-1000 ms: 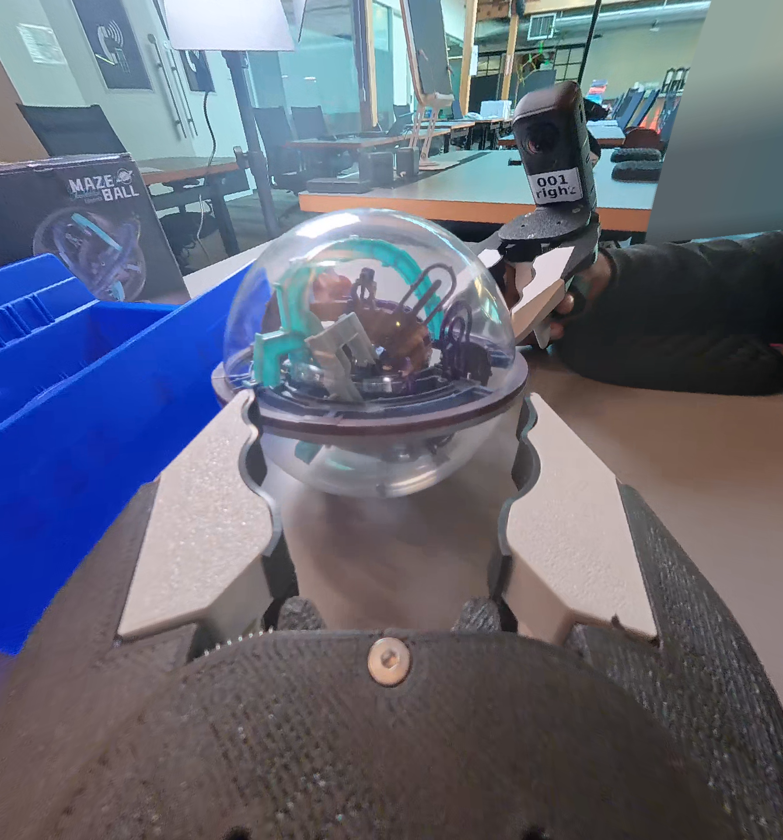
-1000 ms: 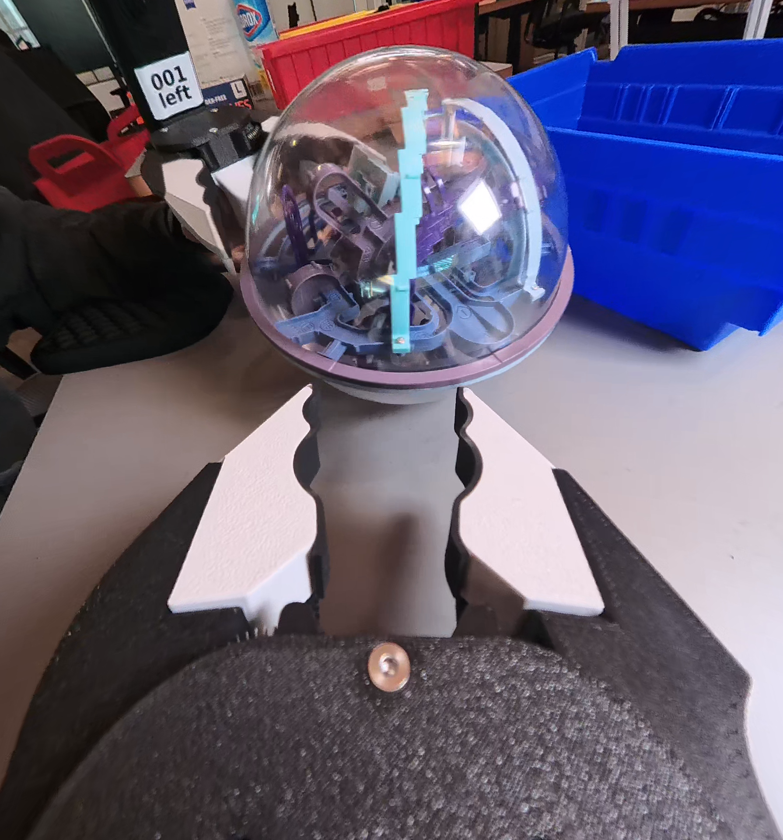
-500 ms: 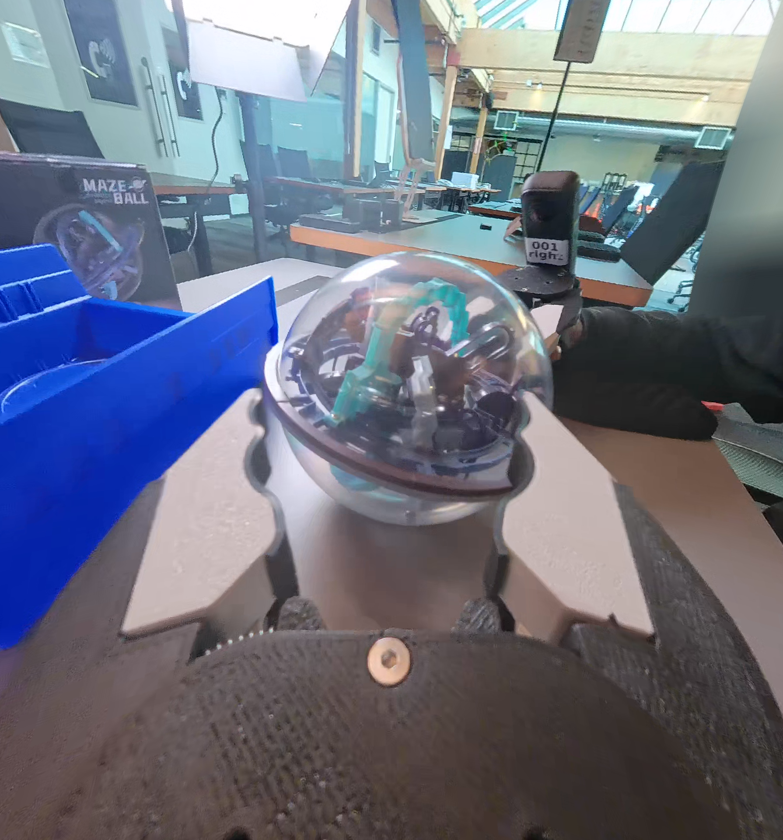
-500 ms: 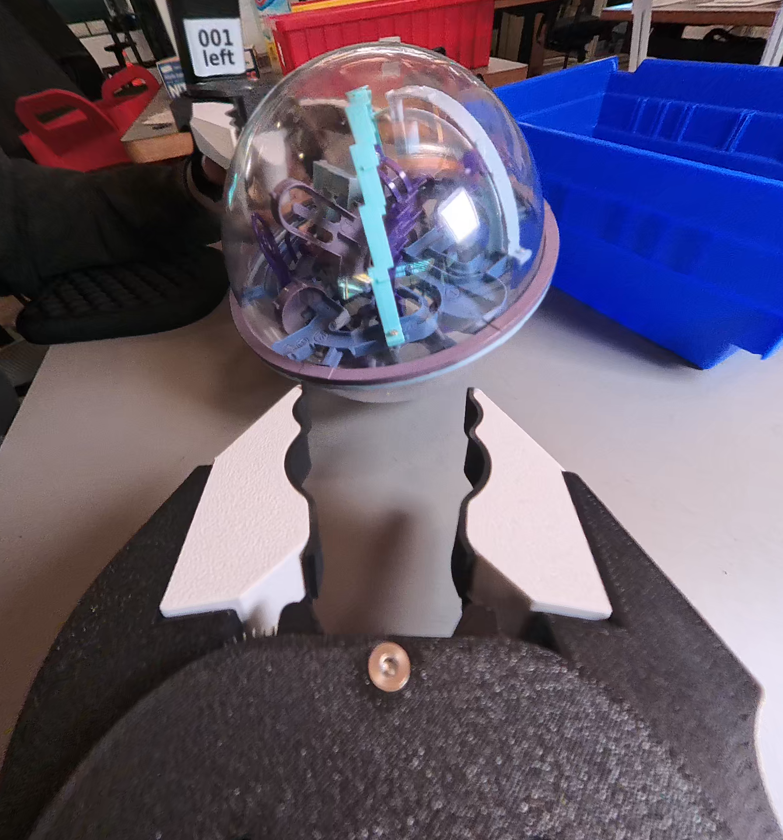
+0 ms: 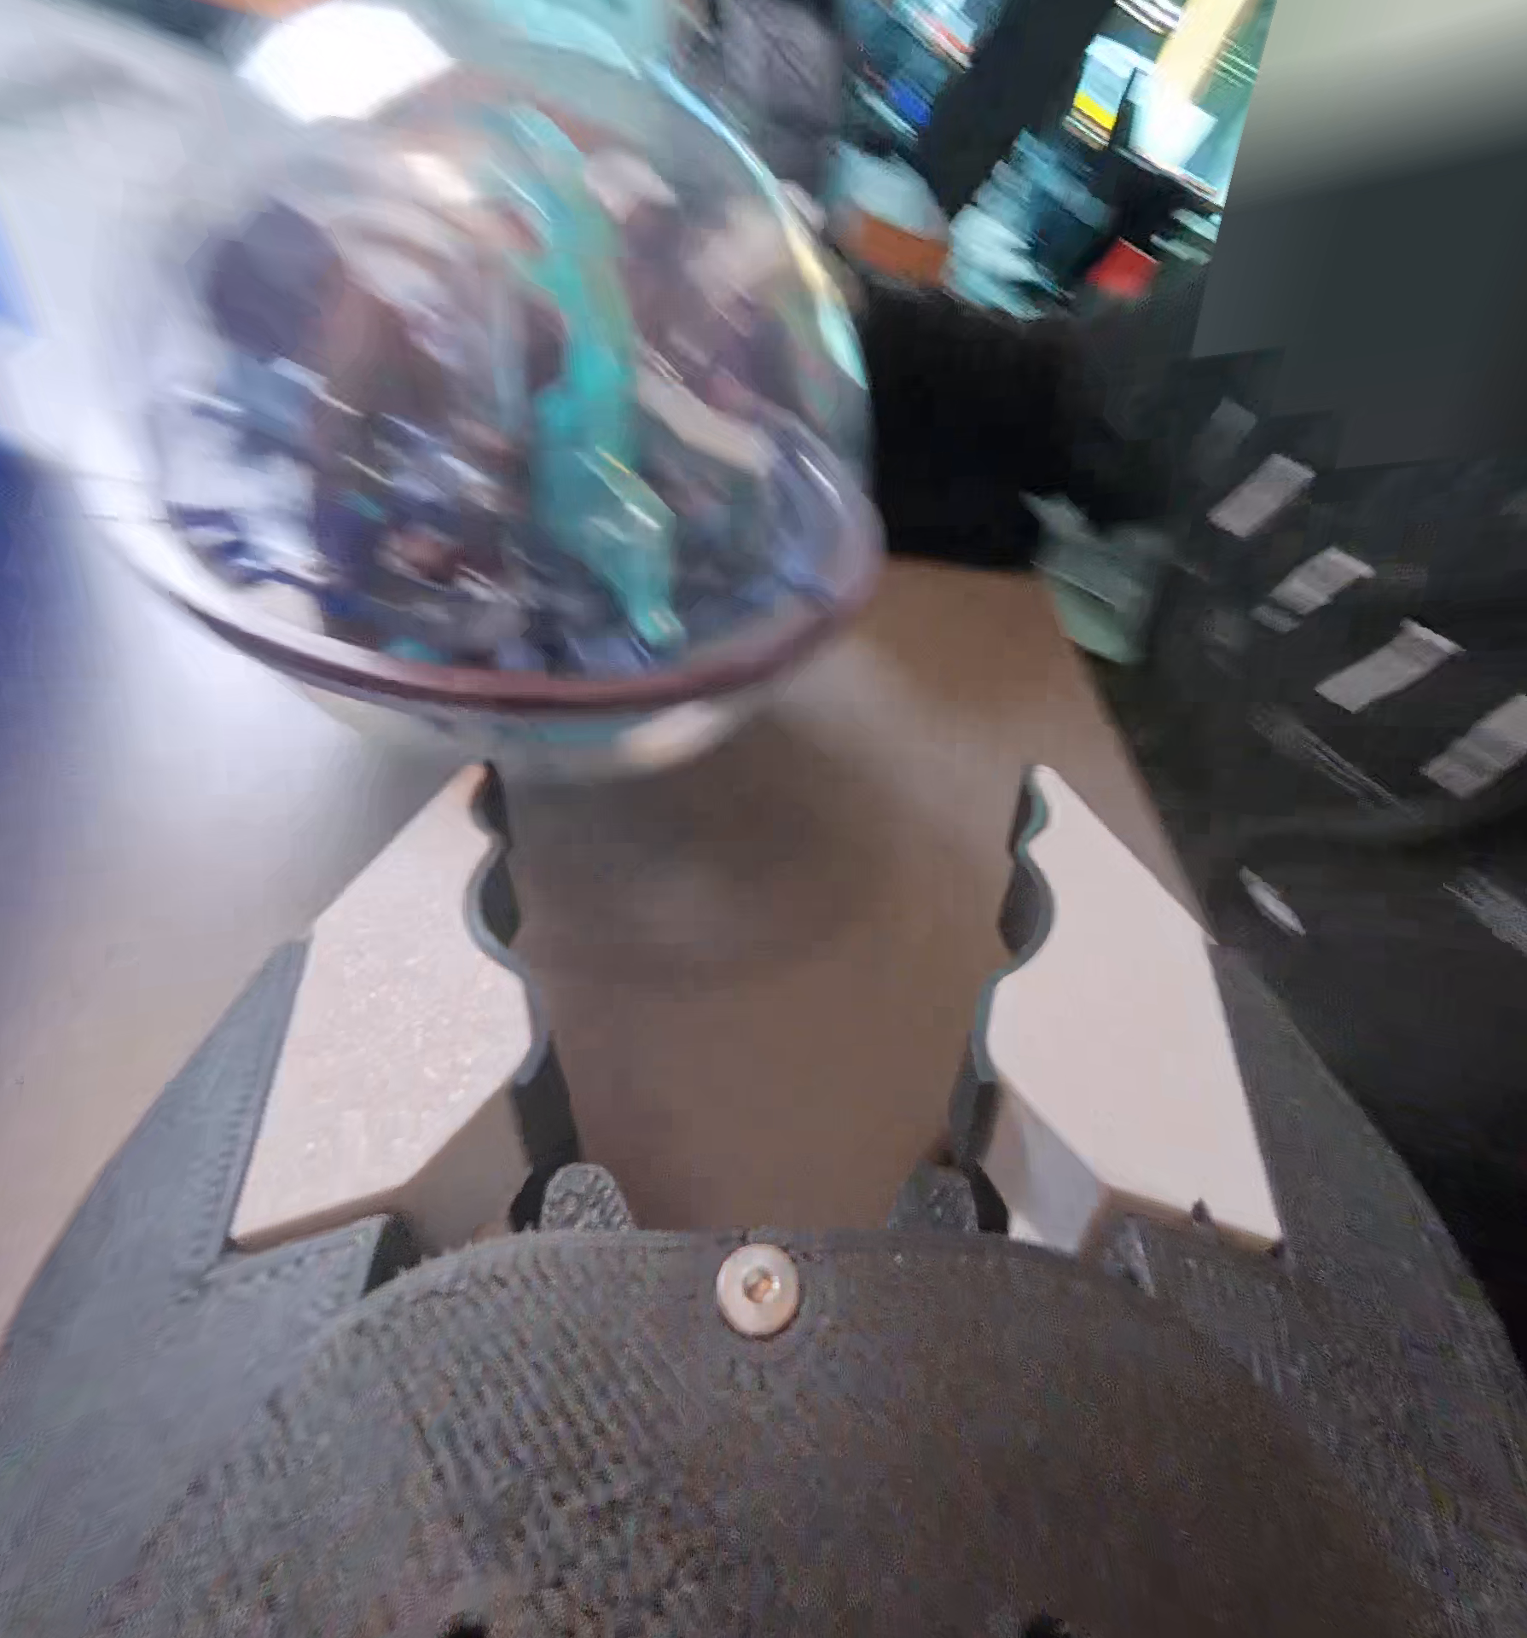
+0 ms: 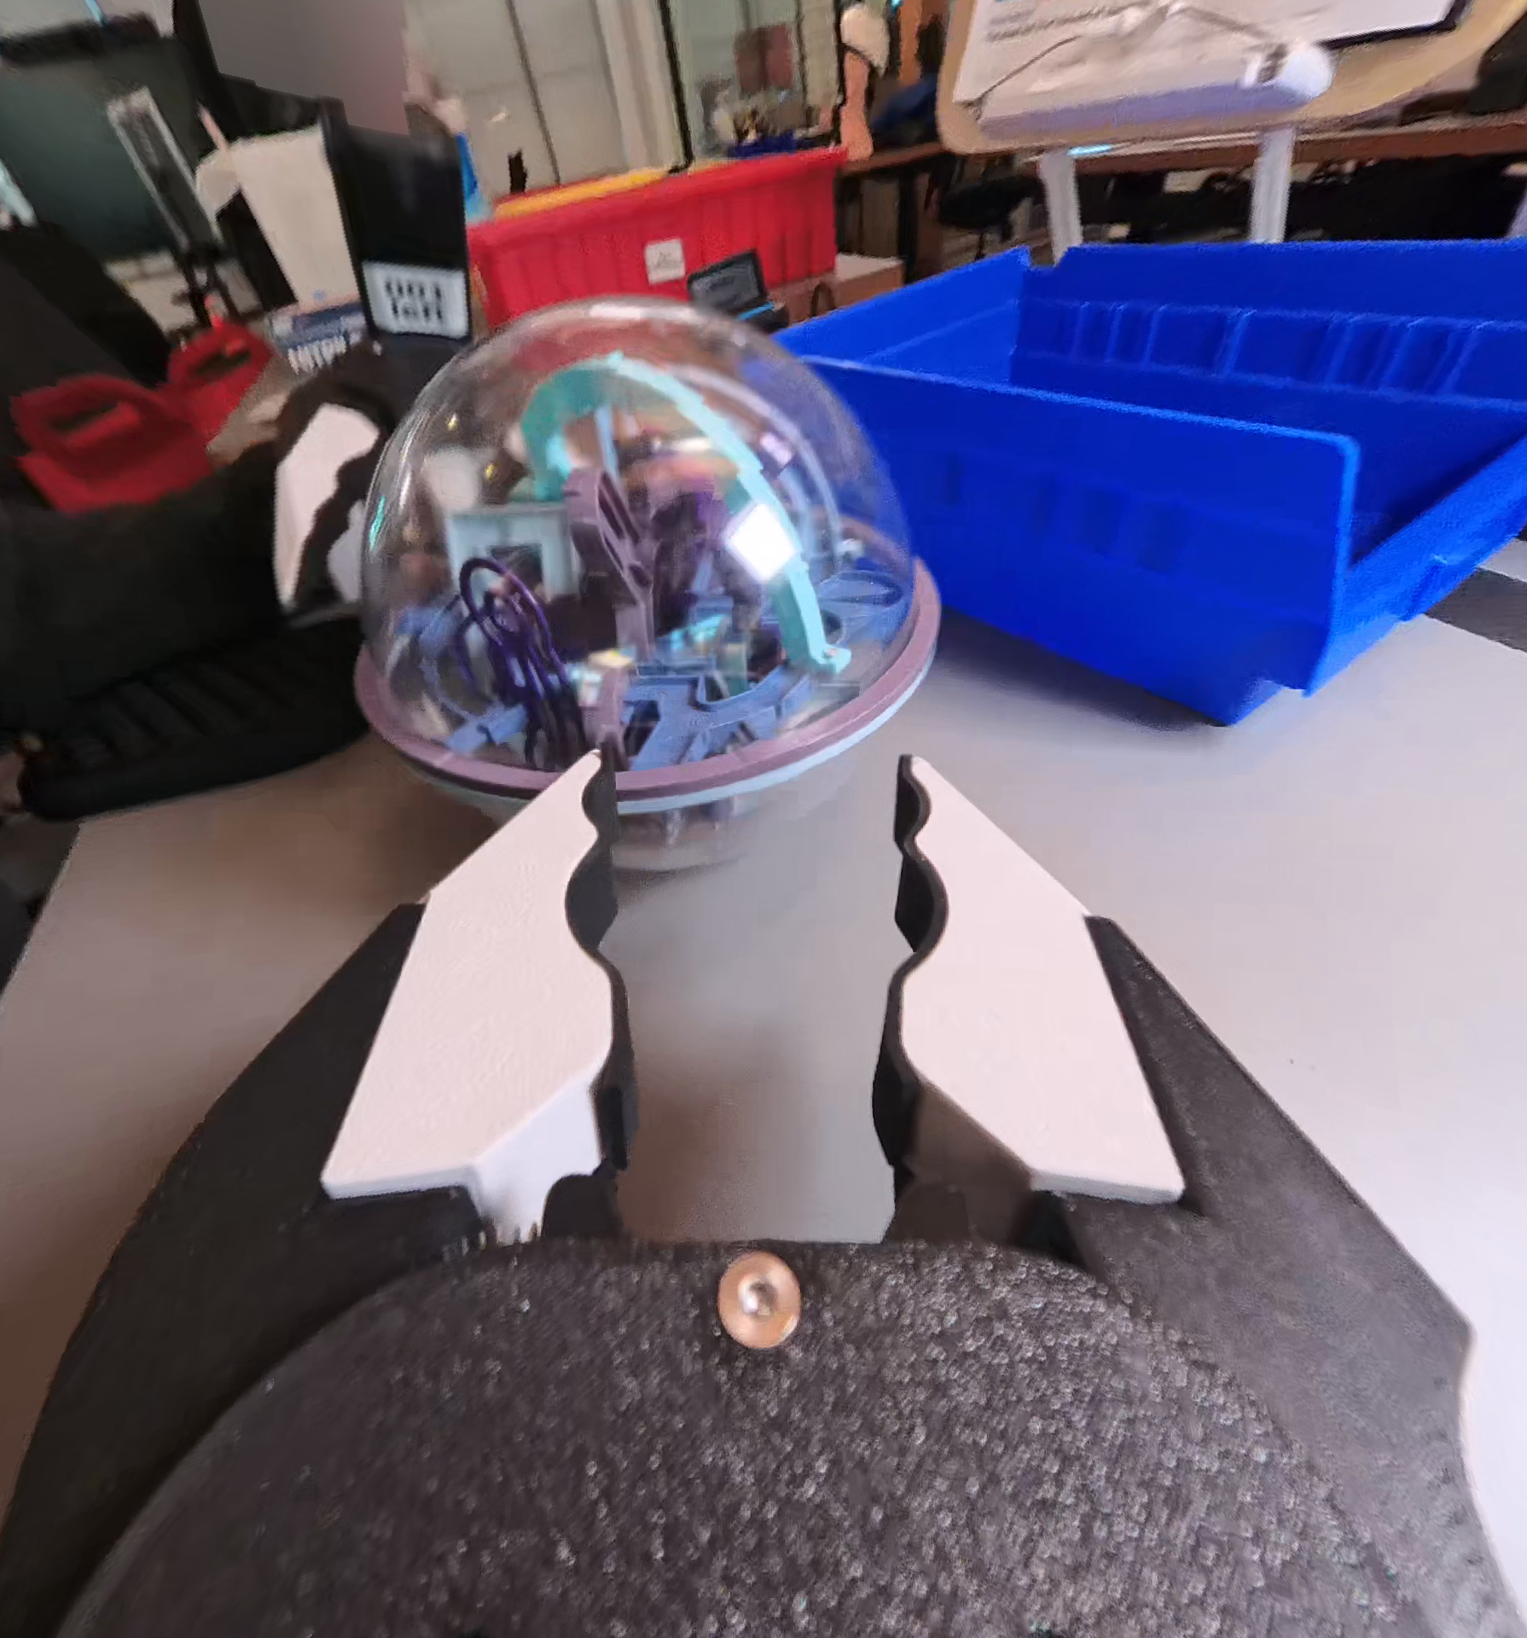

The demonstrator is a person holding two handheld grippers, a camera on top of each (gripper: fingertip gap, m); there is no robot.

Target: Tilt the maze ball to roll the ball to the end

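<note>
Resting on table (image 6: 1185, 886): maze ball (image 6: 645, 567) (blurred) | left gripper (image 5: 755, 780) wide open | right gripper (image 6: 747, 771) half open, holding nothing

Left wrist view heavily motion-blurred; right sharper, bright, wide-angle edge distortion.

Left wrist view: low over the table (image 5: 742, 931), close, blurred, facing the maze ball (image 5: 512, 425). Right wrist view: low, close, facing the same maze ball (image 6: 645, 567) from the opposite side, blue bin (image 6: 1185, 496) beyond.

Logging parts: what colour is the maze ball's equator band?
Dull purple band; right wrist view shows it best.
</note>
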